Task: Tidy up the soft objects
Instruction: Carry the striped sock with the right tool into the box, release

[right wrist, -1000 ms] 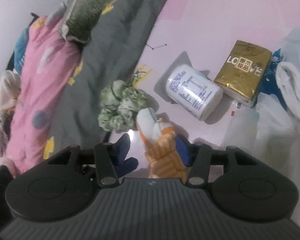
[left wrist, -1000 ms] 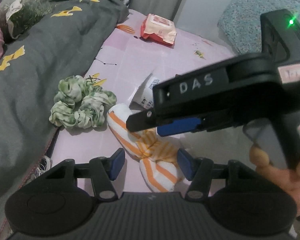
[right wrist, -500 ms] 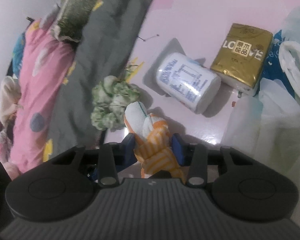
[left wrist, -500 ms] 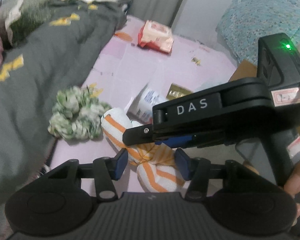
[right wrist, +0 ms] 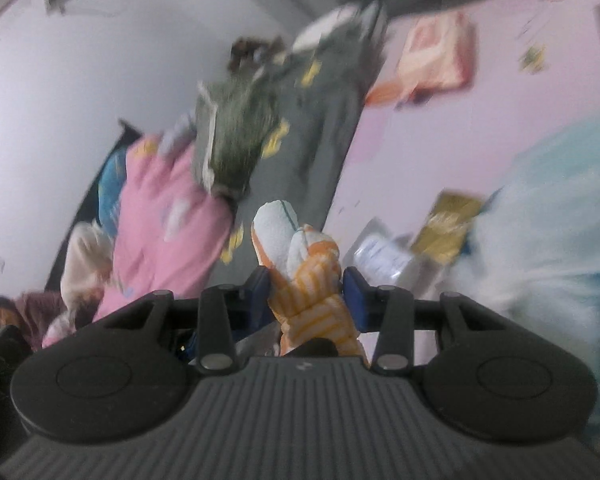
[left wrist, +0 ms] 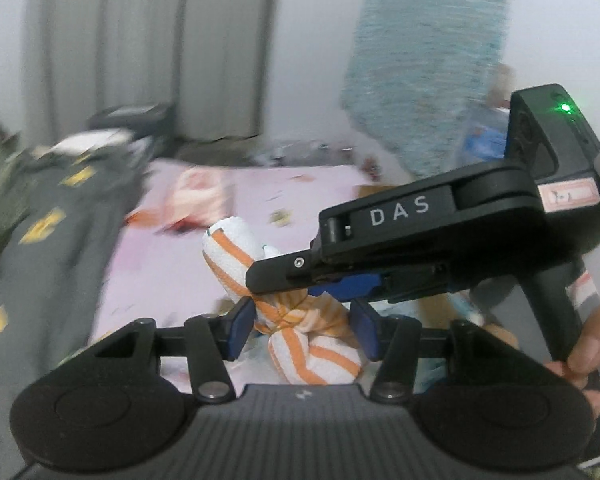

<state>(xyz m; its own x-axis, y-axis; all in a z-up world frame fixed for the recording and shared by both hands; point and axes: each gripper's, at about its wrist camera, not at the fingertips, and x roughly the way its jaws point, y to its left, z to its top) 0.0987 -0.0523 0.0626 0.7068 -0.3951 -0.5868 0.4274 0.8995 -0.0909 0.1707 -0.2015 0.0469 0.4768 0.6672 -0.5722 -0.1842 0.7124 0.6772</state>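
Observation:
A knotted white cloth with orange stripes (left wrist: 228, 248) hangs in the air above the pink bed sheet (left wrist: 160, 280), held from two sides. My left gripper (left wrist: 303, 330) is shut on its lower knot, blue pads against both sides. My right gripper (left wrist: 284, 276) comes in from the right across the left wrist view and clamps the same knot. In the right wrist view the cloth (right wrist: 276, 228) stands up between the right gripper's (right wrist: 306, 286) pads, which press on the striped part. Both views are motion-blurred.
A grey blanket with yellow marks (left wrist: 40, 240) covers the bed's left side, with a pink quilt (right wrist: 160, 220) beyond it. A wipes pack (left wrist: 196, 196) lies further back. A white can (right wrist: 380, 256), a gold pack (right wrist: 448, 220) and a white plastic bag (right wrist: 540, 240) sit on the right.
Both grippers closed on the striped cloth and lifted it off the sheet. The views tilted upward, and the green scrunchie has dropped out of sight.

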